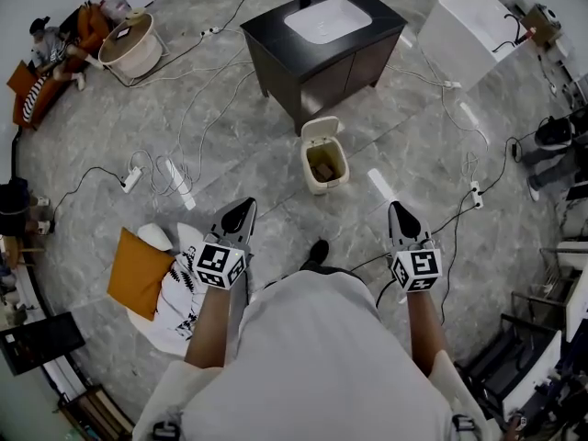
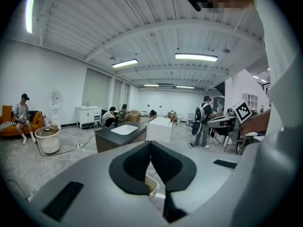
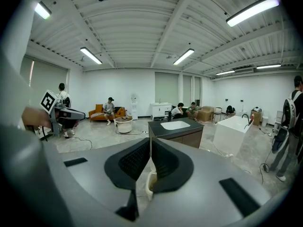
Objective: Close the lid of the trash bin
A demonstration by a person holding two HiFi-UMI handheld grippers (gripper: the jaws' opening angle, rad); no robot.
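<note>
My left tool [image 1: 243, 208] and right tool [image 1: 399, 211], jaws together and empty, likely readied for pushing rather than grasping, pointed toward the trash bin [image 1: 324, 165] on the floor [image 1: 230, 127], well apart; its lid [image 1: 321, 132] stood raised.

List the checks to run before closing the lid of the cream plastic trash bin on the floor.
1. Lid shut: not ok. The cream flip lid stands raised at the far side of the cream plastic trash bin.
2. Left gripper free: ok. Its fingers are together with nothing between them.
3. Right gripper free: ok. Its fingers are together and empty.
4. Gripper at the lid: not ok. Both grippers are apart from the bin, which stands ahead, between them.
5. Opening clear: cannot tell. A brown item lies inside the bin; whether it sits below the rim is unclear.
</note>
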